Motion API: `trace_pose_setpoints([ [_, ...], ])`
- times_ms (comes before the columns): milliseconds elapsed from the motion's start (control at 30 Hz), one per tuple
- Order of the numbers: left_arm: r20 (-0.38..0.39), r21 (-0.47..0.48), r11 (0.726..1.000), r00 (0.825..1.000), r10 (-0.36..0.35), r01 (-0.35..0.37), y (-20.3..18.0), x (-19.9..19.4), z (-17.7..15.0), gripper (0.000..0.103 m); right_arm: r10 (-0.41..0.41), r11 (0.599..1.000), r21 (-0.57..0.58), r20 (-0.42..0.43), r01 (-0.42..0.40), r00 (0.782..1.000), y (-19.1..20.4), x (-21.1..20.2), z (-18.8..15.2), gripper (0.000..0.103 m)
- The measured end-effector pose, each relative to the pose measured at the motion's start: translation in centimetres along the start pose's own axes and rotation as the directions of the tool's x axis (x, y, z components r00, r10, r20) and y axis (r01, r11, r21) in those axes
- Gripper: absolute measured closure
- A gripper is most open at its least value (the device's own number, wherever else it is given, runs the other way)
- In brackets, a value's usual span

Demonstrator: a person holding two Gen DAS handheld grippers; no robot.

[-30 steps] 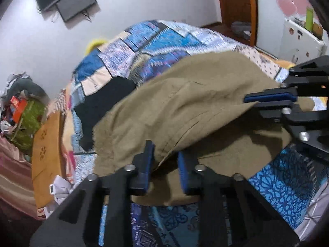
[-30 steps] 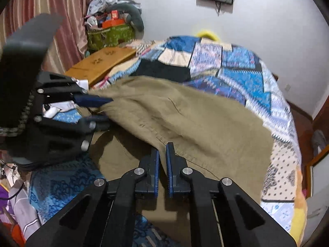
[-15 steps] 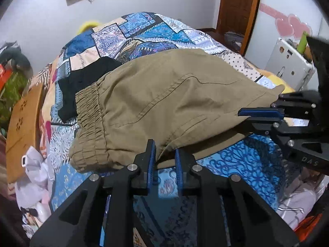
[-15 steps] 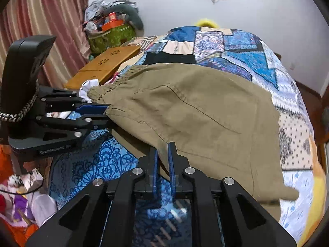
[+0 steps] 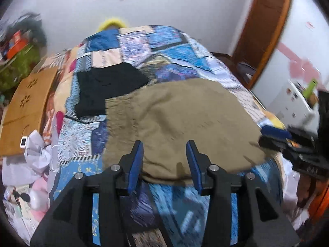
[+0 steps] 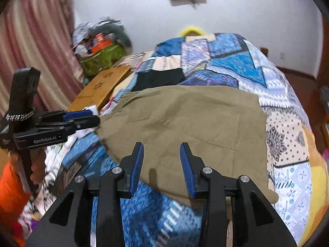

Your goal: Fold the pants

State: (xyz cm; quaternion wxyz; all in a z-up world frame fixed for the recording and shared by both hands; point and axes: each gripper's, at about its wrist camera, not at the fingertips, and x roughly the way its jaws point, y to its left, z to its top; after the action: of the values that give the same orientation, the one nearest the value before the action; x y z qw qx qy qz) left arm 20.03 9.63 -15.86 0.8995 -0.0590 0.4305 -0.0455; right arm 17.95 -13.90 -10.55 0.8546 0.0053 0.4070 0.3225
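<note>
Where the patchwork quilt (image 5: 170, 47) covers the bed, the khaki pants (image 5: 181, 123) lie folded near its front edge. Only the right wrist view shows the striped curtain (image 6: 35, 47); only the left shows the wooden door frame (image 5: 265, 30). Both the left gripper (image 5: 164, 154) and the right gripper (image 6: 161, 156) stand wide, holding nothing.
</note>
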Motion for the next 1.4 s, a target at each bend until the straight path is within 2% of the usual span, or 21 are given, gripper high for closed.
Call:
trace_pose_setpoints([
  [133, -0.034, 0.018, 0.996, 0.995, 0.090, -0.089, 0.8, 2.8, 0.1, 0.060, -0.036, 0.999, 0.032, -0.058, 0.038, 0.998, -0.8, 2.4, -0.2, 0.070],
  [200, -0.078, 0.039, 0.984, 0.981, 0.177, -0.175, 1.4, 4.8, -0.6, 0.060, -0.055, 0.998, 0.032, -0.114, 0.059, 0.992, -1.3, 3.9, -1.3, 0.070],
  [233, -0.090, 0.034, 0.983, 0.979, 0.183, -0.181, 1.9, 5.4, -1.0, 0.060, -0.060, 0.998, 0.028, -0.126, 0.064, 0.990, -1.5, 4.1, -1.8, 0.070],
  [300, -0.096, 0.001, 0.988, 0.984, 0.152, -0.153, 3.0, 5.6, -1.9, 0.055, -0.067, 0.998, -0.004, -0.101, 0.067, 0.993, -1.9, 3.4, -2.9, 0.070],
  [400, -0.086, -0.012, 0.989, 0.986, 0.146, -0.147, 3.8, 5.3, -2.4, 0.048, -0.131, 0.991, -0.036, -0.090, 0.129, 0.987, -2.6, 1.7, -4.0, 0.070],
  [600, -0.076, -0.022, 0.988, 0.986, 0.150, -0.152, 4.4, 5.3, -2.9, 0.038, -0.096, 0.995, 0.012, -0.078, 0.098, 0.992, -4.6, -1.0, -5.6, 0.074],
  [700, -0.068, -0.010, 0.986, 0.984, 0.166, -0.167, 4.4, 5.5, -3.1, 0.031, -0.107, 0.994, -0.006, -0.060, 0.107, 0.992, -4.2, -1.2, -6.2, 0.074],
  [767, -0.068, -0.004, 0.986, 0.984, 0.166, -0.166, 4.5, 5.6, -3.0, 0.030, -0.115, 0.993, -0.004, -0.054, 0.115, 0.992, -4.1, -1.3, -6.2, 0.074],
  [867, -0.075, 0.002, 0.986, 0.983, 0.165, -0.166, 4.7, 5.4, -3.0, 0.030, -0.165, 0.985, 0.042, -0.060, 0.167, 0.985, -5.1, -1.9, -6.4, 0.070],
  [1033, -0.047, 0.015, 0.982, 0.981, 0.189, -0.189, 4.4, 4.3, -2.5, 0.028, -0.111, 0.979, 0.161, -0.073, 0.121, 0.991, -8.3, -3.2, -7.3, 0.068],
  [1167, -0.001, -0.005, 0.977, 0.977, 0.213, -0.213, 4.4, 2.6, -0.8, 0.029, -0.091, 0.972, 0.208, -0.076, 0.105, 0.993, -9.2, -4.2, -6.4, 0.065],
  [1267, 0.038, -0.017, 0.971, 0.970, 0.240, -0.239, 5.0, 1.6, 1.5, 0.025, -0.133, 0.974, 0.182, -0.019, 0.135, 0.991, -9.1, -5.1, -4.3, 0.064],
  [1400, 0.052, -0.065, 0.973, 0.973, 0.225, -0.222, 6.5, 1.7, 4.9, 0.024, -0.137, 0.975, 0.183, 0.051, 0.125, 0.989, -10.1, -5.2, -0.9, 0.059],
])
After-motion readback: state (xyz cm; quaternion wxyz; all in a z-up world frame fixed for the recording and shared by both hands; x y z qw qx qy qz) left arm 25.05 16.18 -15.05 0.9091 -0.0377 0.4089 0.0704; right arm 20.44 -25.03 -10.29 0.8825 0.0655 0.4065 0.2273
